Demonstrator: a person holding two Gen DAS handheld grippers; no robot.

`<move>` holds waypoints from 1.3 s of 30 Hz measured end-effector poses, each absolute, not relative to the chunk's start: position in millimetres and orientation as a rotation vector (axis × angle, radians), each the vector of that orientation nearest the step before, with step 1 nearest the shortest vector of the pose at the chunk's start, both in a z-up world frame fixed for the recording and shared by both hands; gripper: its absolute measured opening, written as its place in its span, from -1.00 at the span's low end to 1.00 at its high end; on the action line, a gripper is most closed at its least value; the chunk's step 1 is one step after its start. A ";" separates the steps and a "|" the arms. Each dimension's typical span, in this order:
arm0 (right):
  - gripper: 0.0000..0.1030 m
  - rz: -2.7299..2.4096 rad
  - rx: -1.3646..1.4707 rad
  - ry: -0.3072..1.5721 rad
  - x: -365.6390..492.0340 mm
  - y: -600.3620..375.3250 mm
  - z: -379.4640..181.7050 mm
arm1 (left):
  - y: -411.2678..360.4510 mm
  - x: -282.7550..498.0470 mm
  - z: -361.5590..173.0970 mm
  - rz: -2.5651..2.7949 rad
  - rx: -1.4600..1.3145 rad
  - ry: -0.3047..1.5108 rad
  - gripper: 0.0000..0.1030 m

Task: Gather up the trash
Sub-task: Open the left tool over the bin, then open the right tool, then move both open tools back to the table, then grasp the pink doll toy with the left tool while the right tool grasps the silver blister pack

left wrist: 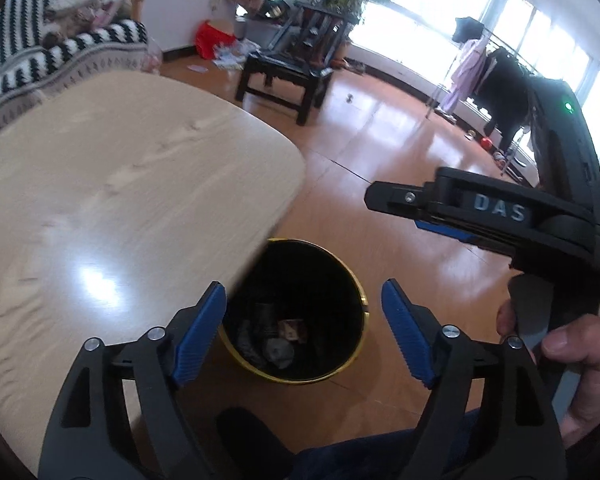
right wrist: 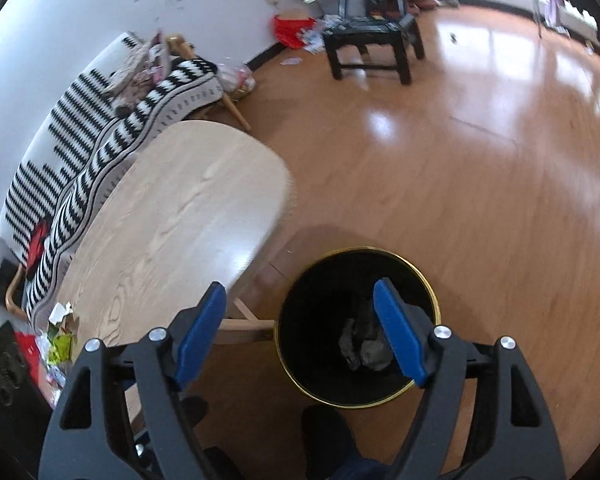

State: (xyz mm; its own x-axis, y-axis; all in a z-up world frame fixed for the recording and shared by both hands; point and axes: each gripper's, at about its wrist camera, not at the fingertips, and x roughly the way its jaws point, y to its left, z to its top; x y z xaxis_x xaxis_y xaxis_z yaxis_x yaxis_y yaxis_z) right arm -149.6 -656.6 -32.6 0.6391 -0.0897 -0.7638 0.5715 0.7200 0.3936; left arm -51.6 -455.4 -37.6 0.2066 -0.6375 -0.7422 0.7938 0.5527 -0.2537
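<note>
the only readable lettering is "das", in pale raised capitals on the black body of the right tongs (left wrist: 396, 204), seen at the right side of the left wrist view. nothing can be read in the right wrist view; the wrappers at its near left are too small to read.

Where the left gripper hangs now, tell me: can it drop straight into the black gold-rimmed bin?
Probably yes: left gripper hangs open over the black gold-rimmed bin, though the pale wooden table overlaps one side.
</note>
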 end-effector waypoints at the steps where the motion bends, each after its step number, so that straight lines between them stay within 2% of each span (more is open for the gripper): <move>1: 0.45 -0.391 0.651 0.789 -141.6 -646.5 -26.1 | -446.6 -49.5 -32.7 -0.993 0.194 0.919 0.55; 5: 0.52 -0.285 0.539 0.788 -104.2 -596.3 -6.2 | -394.5 -36.0 -13.0 -0.923 0.153 0.905 0.59; 14: 0.53 0.047 0.348 0.830 -18.8 -432.1 20.4 | -231.4 4.1 19.3 -0.627 0.031 0.863 0.63; 21: 0.53 0.242 0.201 0.864 20.1 -310.1 24.9 | -92.7 18.1 21.0 -0.402 -0.046 0.842 0.64; 24: 0.47 0.295 0.149 0.885 30.4 -270.9 18.7 | -35.5 20.1 11.1 -0.336 -0.108 0.851 0.64; 28: 0.27 0.352 0.103 0.924 43.6 -225.9 6.5 | 8.3 23.2 0.0 -0.253 -0.103 0.843 0.64; 39: 0.20 0.388 -0.016 1.019 74.1 -162.5 -32.3 | 58.9 61.9 -24.7 -0.191 0.037 0.826 0.64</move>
